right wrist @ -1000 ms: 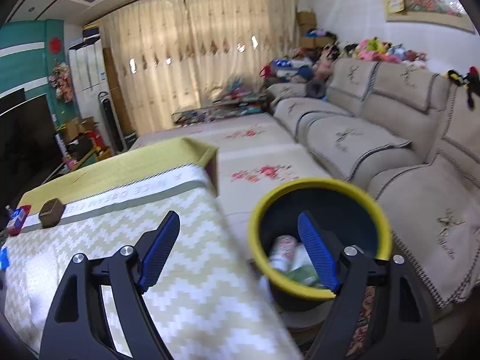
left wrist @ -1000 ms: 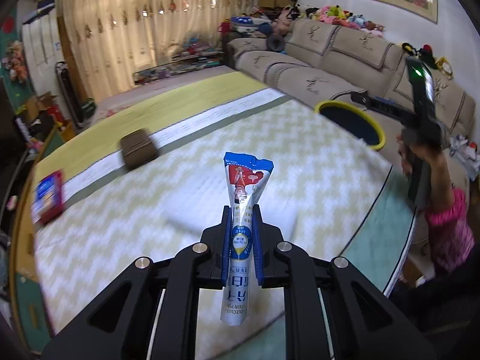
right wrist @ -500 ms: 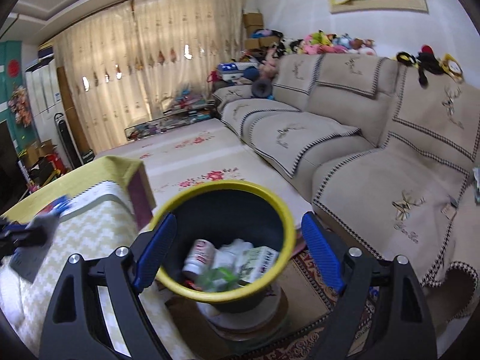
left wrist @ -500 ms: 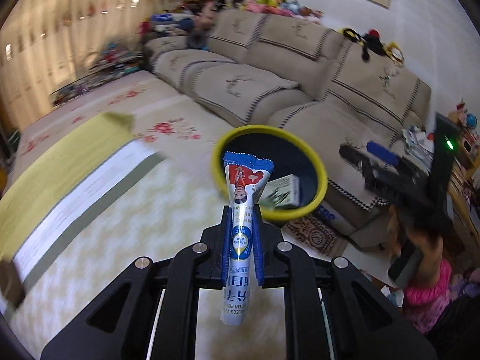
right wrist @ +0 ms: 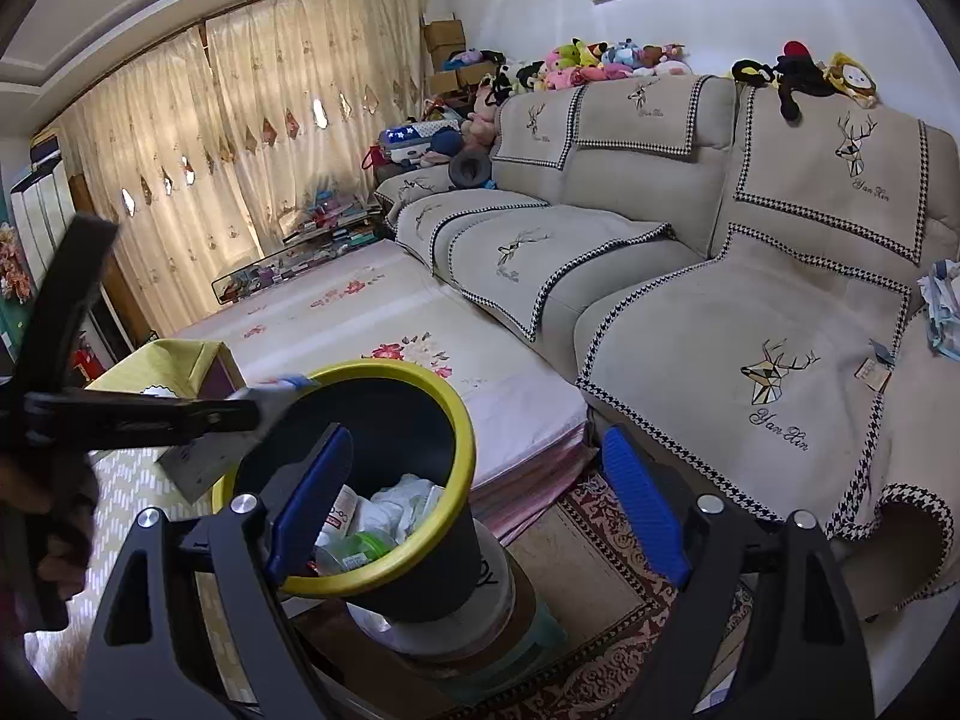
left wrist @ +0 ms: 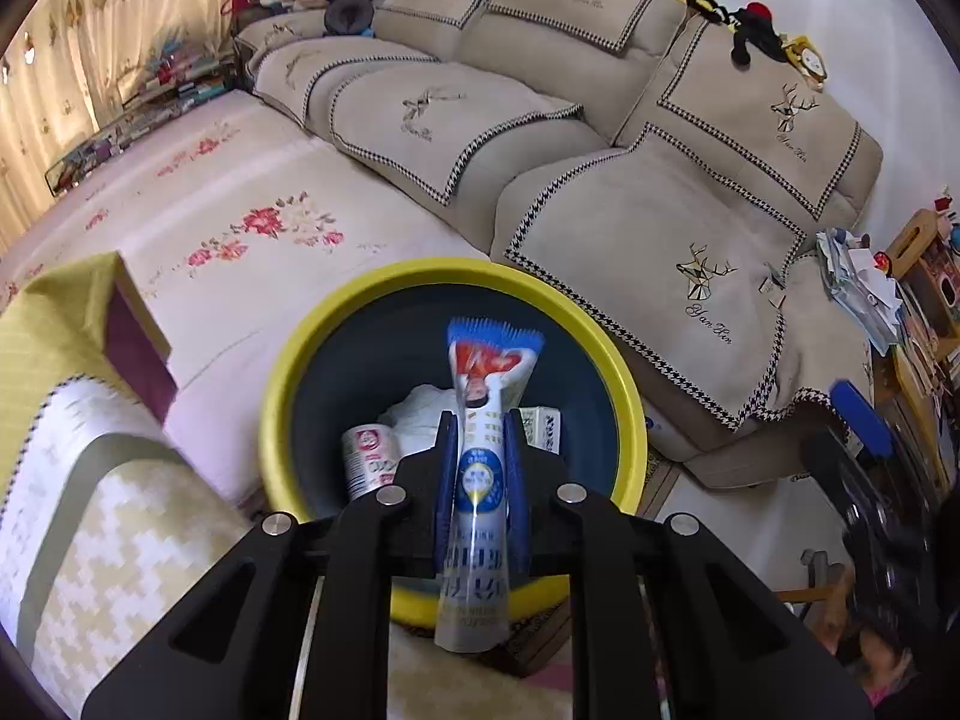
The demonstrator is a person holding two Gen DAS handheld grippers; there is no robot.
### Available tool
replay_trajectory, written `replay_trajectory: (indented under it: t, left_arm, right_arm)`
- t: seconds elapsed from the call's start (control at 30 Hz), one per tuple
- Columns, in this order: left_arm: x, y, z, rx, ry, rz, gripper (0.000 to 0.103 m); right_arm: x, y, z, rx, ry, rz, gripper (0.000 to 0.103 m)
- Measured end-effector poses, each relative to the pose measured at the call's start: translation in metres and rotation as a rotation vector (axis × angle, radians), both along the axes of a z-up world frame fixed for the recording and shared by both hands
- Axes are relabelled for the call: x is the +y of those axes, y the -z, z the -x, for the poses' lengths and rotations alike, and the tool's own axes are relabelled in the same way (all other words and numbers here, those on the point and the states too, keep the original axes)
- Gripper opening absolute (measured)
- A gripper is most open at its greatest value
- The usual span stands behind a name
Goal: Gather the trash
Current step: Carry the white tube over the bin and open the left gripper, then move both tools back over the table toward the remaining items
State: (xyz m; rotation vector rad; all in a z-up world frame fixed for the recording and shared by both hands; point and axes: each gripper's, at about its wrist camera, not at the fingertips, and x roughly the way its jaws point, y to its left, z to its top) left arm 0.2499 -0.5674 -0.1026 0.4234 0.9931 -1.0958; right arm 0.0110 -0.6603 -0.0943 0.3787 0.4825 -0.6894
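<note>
My left gripper (left wrist: 483,450) is shut on a flattened white, blue and red tube wrapper (left wrist: 486,468) and holds it right over the yellow-rimmed dark bin (left wrist: 336,324). The bin holds a can (left wrist: 366,462), a small carton and white paper. In the right wrist view the same bin (right wrist: 444,414) stands low at the left, and the left gripper (right wrist: 240,414) with the wrapper reaches over its rim. My right gripper (right wrist: 474,492) is open and empty, just right of the bin.
A beige sofa (left wrist: 600,180) runs along the right and back. A table with a zigzag cloth (left wrist: 108,528) lies at the left, beside the bin. A patterned rug (right wrist: 600,600) lies under the bin. A floral mat (left wrist: 228,210) covers the floor beyond.
My left gripper has swung from over the table to above the bin, still holding the wrapper. My right gripper has drawn back to the right of the bin.
</note>
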Motion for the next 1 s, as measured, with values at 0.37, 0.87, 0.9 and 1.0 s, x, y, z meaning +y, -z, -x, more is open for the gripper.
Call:
replay_trajectory:
  t: [0.37,0.87,0.9,1.0]
  left_arm:
    - [-0.004,-0.003,-0.009,-0.052,-0.057,0.018,0.046]
    - [0.259,-0.103,-0.002,-0.156,-0.372,0.336,0.089]
    - [0.281,-0.102,-0.004,-0.167,-0.408,0.339,0.091]
    - [0.353,-0.098,-0.006,-0.210,-0.532,0.338,0.097]
  right_arm:
    - [-0.003,0.003,0.007,-0.002,0.002,-0.010,0.081]
    - [0.050,-0.005,-0.025,0.029,-0.147,0.015,0.082]
    - [0.057,-0.007,-0.030,0.032,-0.165,0.020,0.082]
    - [0.078,-0.013,-0.041,0.041,-0.208,0.039,0.082]
